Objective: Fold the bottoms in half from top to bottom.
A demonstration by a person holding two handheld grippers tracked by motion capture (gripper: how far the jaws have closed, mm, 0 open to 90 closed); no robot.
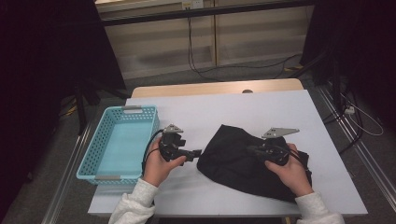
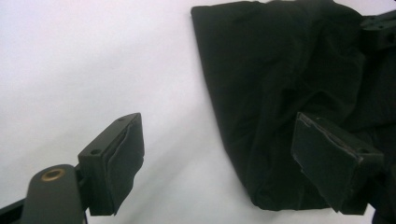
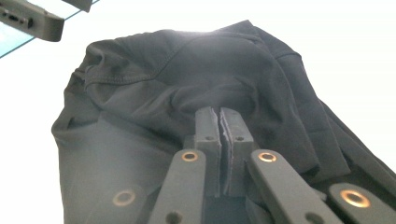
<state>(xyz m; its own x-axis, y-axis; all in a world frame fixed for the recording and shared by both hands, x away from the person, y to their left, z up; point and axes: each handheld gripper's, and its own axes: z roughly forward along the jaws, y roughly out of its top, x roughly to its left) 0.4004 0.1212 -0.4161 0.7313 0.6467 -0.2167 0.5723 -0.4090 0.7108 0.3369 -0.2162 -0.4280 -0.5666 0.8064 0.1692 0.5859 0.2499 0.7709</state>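
One garment, not yet in the basket
Your right hand-held gripper [image 3: 219, 116] pinches the black garment [image 1: 243, 158]; your left hand-held gripper [image 2: 233, 158] gapes beside it; turquoise basket [image 1: 88, 161] awaits.

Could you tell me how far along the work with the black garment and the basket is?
Early stage. The black garment lies crumpled on the table. In hand: the right tool is shut, pinching a fold; the left tool stands open at its edge. Left: the turquoise basket holds nothing.

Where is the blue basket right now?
In the high view, the light blue plastic basket sits at the table's left edge, just left of the left gripper, with the crumpled black cloth farther right.
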